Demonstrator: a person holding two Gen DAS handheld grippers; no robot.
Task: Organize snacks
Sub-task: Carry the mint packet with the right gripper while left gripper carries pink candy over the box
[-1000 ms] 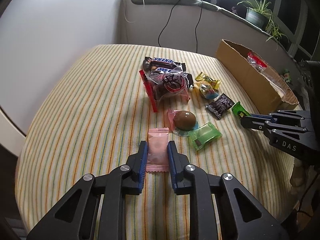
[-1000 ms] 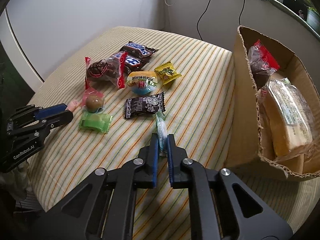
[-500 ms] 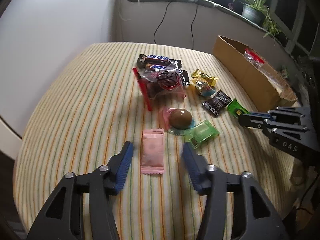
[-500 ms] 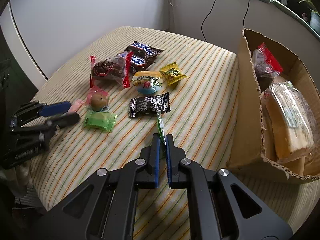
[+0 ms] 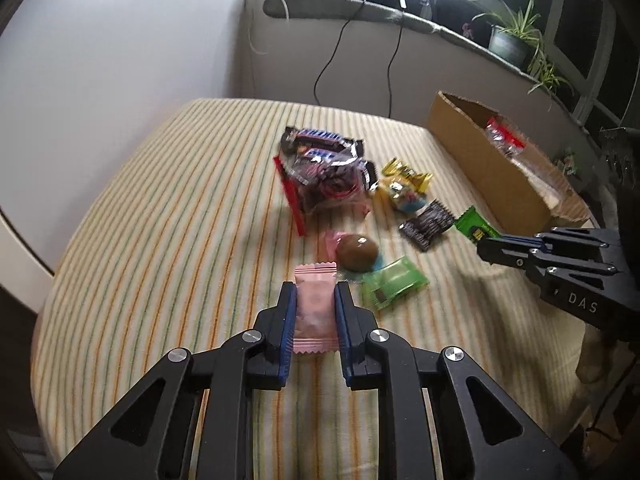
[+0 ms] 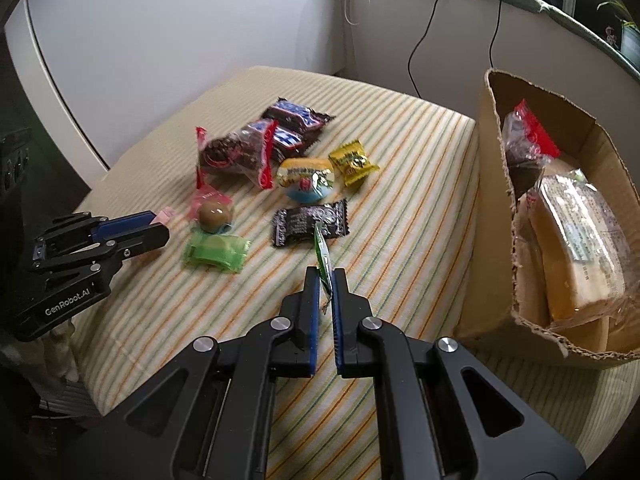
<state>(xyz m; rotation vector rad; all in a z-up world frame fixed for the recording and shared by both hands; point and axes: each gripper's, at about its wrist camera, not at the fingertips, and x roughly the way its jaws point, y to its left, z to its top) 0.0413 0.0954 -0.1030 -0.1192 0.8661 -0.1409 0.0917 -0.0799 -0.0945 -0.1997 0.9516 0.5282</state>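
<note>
My left gripper [image 5: 315, 292] is shut on a pink snack packet [image 5: 316, 308] that lies on the striped tablecloth [image 5: 160, 240]; the pads press on its two long sides. From the right wrist view the left gripper [image 6: 158, 226] appears at the left, with a corner of the pink packet [image 6: 165, 215] showing. My right gripper [image 6: 325, 276] is shut on a thin green packet [image 6: 322, 250], held on edge just above the cloth. The left wrist view shows the right gripper [image 5: 486, 246] and the green packet [image 5: 474, 226] near the cardboard box [image 5: 480, 148].
The cardboard box [image 6: 492, 200] at the right holds a bread pack [image 6: 576, 240] and a red-topped bag [image 6: 528, 140]. Loose on the cloth: a brown ball candy [image 5: 357, 251], a light green packet [image 5: 394, 284], a black packet [image 6: 310, 222], a round capsule [image 6: 306, 180], a yellow packet [image 6: 353, 162], a chocolate bag [image 6: 236, 152], Snickers bars [image 6: 296, 114].
The left gripper opened wide around the pink packet half a second ago and has shut on it again. The right gripper has kept its hold and raised the green packet slightly.
</note>
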